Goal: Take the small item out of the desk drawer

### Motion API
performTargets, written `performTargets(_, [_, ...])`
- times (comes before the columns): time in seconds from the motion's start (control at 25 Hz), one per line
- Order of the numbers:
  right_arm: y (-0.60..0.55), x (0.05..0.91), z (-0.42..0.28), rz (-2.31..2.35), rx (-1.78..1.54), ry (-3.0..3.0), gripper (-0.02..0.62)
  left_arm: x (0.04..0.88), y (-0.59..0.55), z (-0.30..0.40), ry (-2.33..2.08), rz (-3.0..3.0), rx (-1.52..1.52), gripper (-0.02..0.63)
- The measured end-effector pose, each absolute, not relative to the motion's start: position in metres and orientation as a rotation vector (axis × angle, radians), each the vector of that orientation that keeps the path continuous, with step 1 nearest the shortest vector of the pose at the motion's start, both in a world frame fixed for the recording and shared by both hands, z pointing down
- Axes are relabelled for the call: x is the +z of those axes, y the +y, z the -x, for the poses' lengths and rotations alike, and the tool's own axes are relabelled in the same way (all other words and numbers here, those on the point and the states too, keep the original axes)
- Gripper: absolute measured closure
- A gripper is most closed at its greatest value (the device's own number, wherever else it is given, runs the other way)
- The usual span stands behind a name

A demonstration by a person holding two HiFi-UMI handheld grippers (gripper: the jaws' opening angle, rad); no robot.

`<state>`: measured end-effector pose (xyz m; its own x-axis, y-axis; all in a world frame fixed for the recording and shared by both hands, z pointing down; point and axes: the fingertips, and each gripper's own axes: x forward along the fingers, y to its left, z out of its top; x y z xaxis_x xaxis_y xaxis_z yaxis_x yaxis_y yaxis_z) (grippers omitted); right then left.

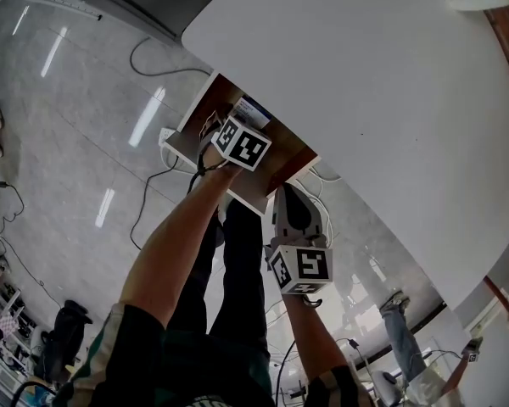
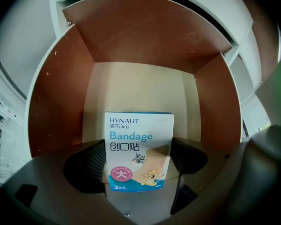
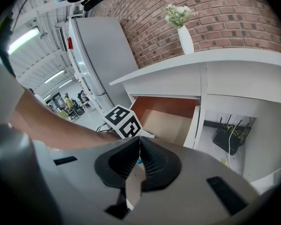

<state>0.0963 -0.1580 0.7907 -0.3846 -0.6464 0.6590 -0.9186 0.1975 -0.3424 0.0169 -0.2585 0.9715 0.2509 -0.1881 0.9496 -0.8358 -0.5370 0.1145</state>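
"Bandage box (image 2: 138,151): where is it, and who has it?"

"It is inside the open drawer (image 2: 51,102), above the pale floor and well short of the back wall. The left tool (image 2: 138,161) has it. Its jaws press on the two side edges of the carton, low down, so most of the printed face stands free above them."

"So the step in hand looks like the lift-out. What could spoil it?"

"The hold, first. Thin card caught by its edges may buckle if the squeeze is hard, or pivot and slip if it is light. With so much of the box above the jaws, a knock would tip it easily."

"A knock from what?"

"From the bench (image 1: 365,75). In the head view its white top overhangs the back of the drawer. A steep pull upward could catch the carton's upper edge on that underside. A low pull could drag it against the drawer's front panel."

"And over on the right?"

"The right tool (image 3: 139,161) hangs outside the drawer, near its front, with its jaws pressed together on nothing. It steadies nothing, so a snag could jolt the drawer along its runners."
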Motion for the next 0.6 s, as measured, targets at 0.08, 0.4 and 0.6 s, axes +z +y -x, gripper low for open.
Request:
performTargets(0.08, [-0.157, 0.789, -0.096, -1.453, 1.001, -2.105, 0.571, 0.963, -0.259, -0.018, -0.933, -1.909, 1.299, 0.161])
performTargets(0.4, [-0.157, 0.77, -0.084, -1.488, 0.968, -2.138, 0.571, 0.917, -0.256, -0.003, -0.937, -1.981, 1.306, 0.161])
performTargets(0.6, [-0.157, 0.754, -0.077, -1.501, 0.943, -2.155, 0.571, 0.888, -0.253, 0.007, -0.946, -2.005, 1.306, 0.161])
